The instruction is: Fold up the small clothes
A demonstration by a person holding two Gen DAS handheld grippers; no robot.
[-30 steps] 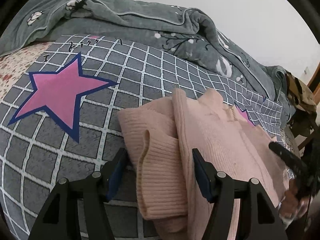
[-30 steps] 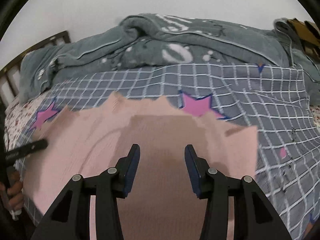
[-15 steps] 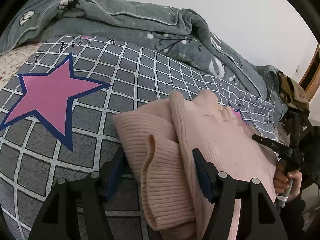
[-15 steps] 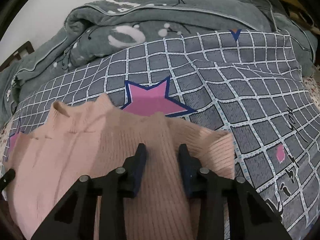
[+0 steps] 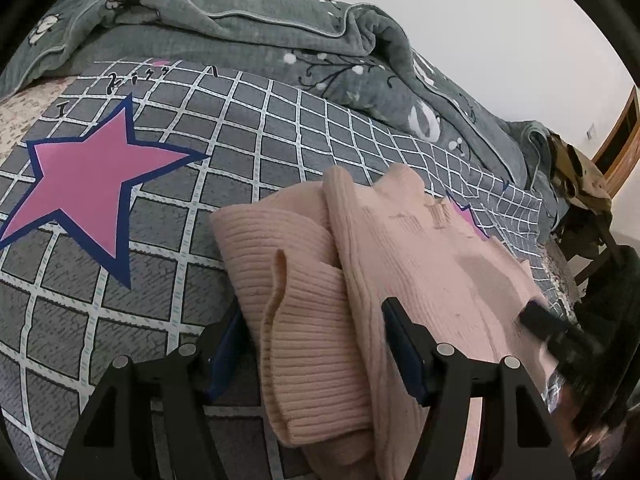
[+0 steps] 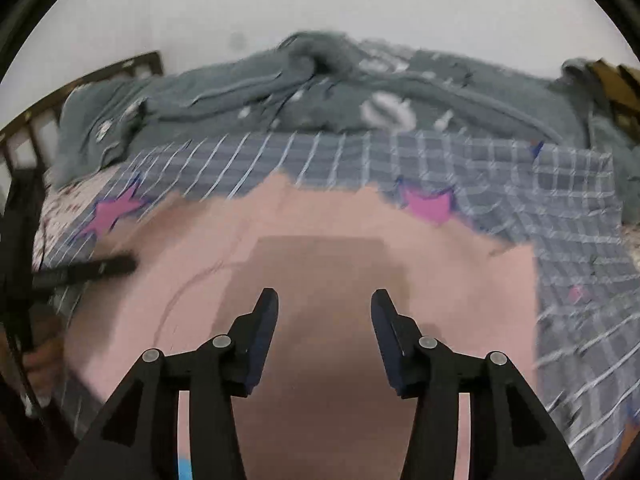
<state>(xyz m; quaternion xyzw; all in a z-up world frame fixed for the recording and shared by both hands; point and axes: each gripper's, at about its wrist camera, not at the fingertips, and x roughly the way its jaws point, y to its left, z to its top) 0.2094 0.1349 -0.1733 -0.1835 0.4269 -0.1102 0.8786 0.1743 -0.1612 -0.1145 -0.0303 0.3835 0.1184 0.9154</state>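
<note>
Both wrist views close, angled down over bed; share pink sweater (image 5: 420, 264), grey quilt (image 6: 360, 92).

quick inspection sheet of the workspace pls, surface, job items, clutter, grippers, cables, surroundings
surface: bed with grey checked cover, pink stars printed on it.
job's things: pink knit sweater lying on the cover, a ribbed sleeve folded across it.
clutter: rumpled grey blanket along the far side; brown item at the bed's end.
grippers: left gripper, jaws apart around the sleeve, grip unclear; right gripper over the sweater, jaws opening, nothing between them.
cables: nothing seen.
surroundings: pale wall; wooden bed frame.
</note>
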